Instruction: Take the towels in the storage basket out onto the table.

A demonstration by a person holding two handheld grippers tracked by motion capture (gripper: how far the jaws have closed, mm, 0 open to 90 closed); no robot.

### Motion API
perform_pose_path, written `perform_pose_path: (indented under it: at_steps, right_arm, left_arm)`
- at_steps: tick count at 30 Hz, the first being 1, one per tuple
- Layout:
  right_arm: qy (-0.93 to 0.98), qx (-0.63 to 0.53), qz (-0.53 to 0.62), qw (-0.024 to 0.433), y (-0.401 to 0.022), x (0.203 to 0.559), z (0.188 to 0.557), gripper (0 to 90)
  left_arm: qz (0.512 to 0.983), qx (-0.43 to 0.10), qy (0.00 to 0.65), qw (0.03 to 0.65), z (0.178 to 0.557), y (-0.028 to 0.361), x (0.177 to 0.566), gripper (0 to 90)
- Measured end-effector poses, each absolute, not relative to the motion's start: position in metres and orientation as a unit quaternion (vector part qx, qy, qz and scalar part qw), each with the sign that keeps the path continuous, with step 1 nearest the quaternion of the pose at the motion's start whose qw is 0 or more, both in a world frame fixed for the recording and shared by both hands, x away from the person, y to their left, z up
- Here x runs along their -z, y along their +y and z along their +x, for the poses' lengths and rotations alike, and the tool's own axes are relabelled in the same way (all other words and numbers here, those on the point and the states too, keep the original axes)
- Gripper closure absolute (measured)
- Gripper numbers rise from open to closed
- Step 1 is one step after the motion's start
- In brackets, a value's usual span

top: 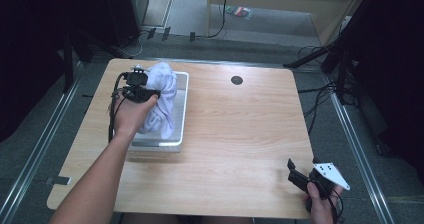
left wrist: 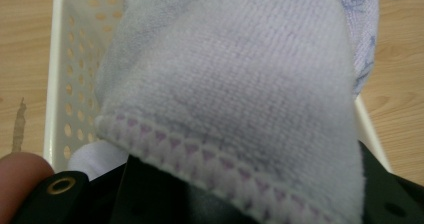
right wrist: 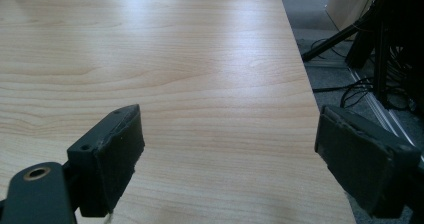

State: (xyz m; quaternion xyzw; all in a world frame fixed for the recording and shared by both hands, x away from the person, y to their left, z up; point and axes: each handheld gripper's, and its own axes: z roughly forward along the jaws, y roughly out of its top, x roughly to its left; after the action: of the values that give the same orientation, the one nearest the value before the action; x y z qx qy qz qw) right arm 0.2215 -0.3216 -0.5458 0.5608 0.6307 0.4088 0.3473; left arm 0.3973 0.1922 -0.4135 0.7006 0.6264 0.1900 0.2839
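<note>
A pale lilac towel (top: 162,96) hangs bunched over a white perforated basket (top: 156,145) at the table's back left. My left gripper (top: 150,95) is shut on the towel and holds it lifted, its lower end trailing into the basket. In the left gripper view the towel (left wrist: 235,84) with its stitched hem drapes over the black jaws and hides their tips, and the basket wall (left wrist: 60,59) lies behind. My right gripper (top: 295,173) rests near the table's front right corner. It stands open (right wrist: 227,134) with bare wood between its pads (right wrist: 117,149).
A round cable hole (top: 237,80) sits in the wooden table (top: 240,134) at the back centre. The table's right edge (right wrist: 305,99) runs close beside the right gripper. Stand legs and cables (top: 325,59) lie on the floor to the right.
</note>
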Motion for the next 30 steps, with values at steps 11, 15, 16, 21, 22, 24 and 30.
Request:
perform_pose_path:
  at_steps: [11,15,16,21,22,24,30]
  right_arm:
    - [0.626,-0.409,0.566,0.347,-0.322,0.546,0.222,12.3]
    - [0.626,-0.409,0.565,0.348,-0.322,0.546,0.222,12.3]
    - [0.626,-0.409,0.565,0.348,-0.322,0.546,0.222,12.3]
    - [0.627,-0.409,0.565,0.347,-0.322,0.546,0.222,12.3]
    - [0.627,-0.409,0.565,0.347,-0.322,0.546,0.222,12.3]
    - [0.627,-0.409,0.565,0.347,-0.322,0.546,0.222,12.3]
    - [0.627,-0.410,0.565,0.347,-0.322,0.546,0.222,12.3]
  left_arm:
    - [0.700,-0.202,0.615,0.303,0.397,0.182,0.377,56.6]
    - [0.703,-0.201,0.612,0.303,0.396,0.173,0.368,56.6]
    - [0.703,-0.201,0.612,0.303,0.396,0.173,0.368,56.7]
    - [0.715,-0.187,0.602,0.303,0.400,0.155,0.362,56.6]
    - [0.718,-0.186,0.598,0.303,0.400,0.152,0.361,56.6]
    - [0.721,-0.185,0.596,0.303,0.401,0.149,0.361,56.5]
    - [0.738,-0.167,0.578,0.305,0.404,0.121,0.363,56.4]
